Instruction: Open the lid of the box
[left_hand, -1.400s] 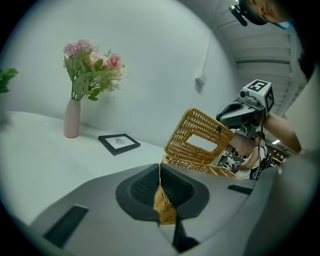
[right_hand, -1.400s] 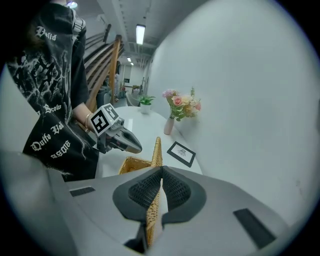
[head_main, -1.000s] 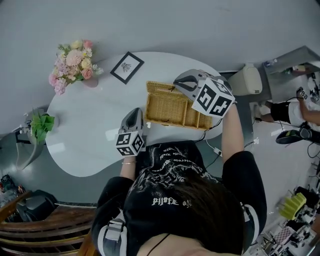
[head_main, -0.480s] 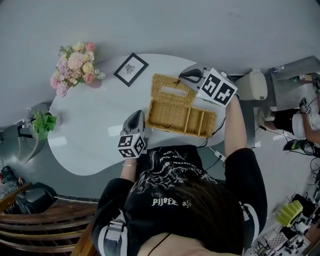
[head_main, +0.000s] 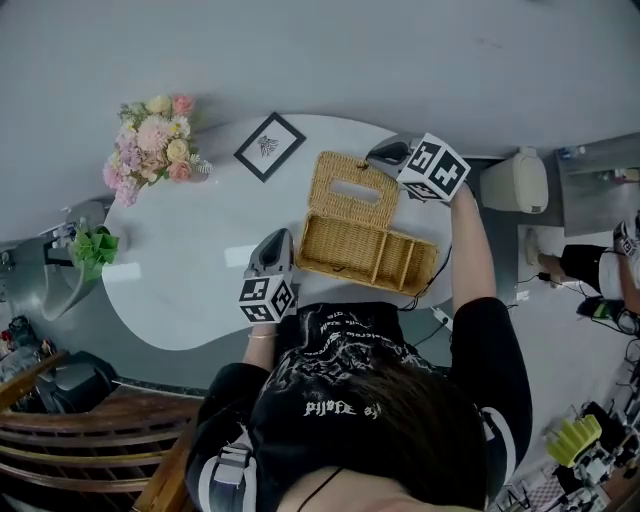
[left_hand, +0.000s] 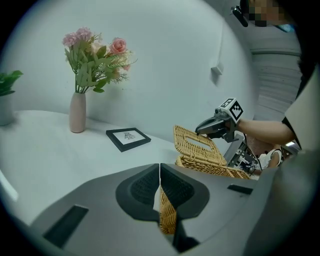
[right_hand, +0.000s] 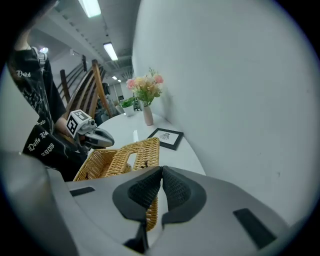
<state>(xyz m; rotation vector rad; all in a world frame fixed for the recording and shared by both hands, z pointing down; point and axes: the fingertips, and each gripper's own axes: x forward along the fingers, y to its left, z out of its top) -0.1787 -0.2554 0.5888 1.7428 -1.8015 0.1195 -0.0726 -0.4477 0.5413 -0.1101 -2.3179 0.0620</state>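
A woven wicker box (head_main: 368, 258) with inner dividers stands on the white table (head_main: 180, 270). Its lid (head_main: 355, 190), with a slot in it, stands raised and leans back toward the wall. My right gripper (head_main: 380, 155) is shut on the lid's right edge, which shows as a wicker strip below its pads (right_hand: 150, 212). My left gripper (head_main: 278, 237) is shut on the box's left wall (left_hand: 168, 220) at the near corner. The left gripper view shows the lid (left_hand: 197, 147) with the right gripper (left_hand: 201, 131) at its top. In the right gripper view the left gripper (right_hand: 106, 140) sits beyond the box (right_hand: 97, 165).
A vase of pink flowers (head_main: 152, 140) and a black picture frame (head_main: 268, 147) stand on the table's far side. A green plant (head_main: 92, 248) sits at its left end. A white bin (head_main: 515, 182) and cables lie on the floor to the right. The wall is close behind the lid.
The lid has swung up and back from a low tilt over the box to leaning toward the wall, with my right gripper moving away with it. The left gripper has stayed put.
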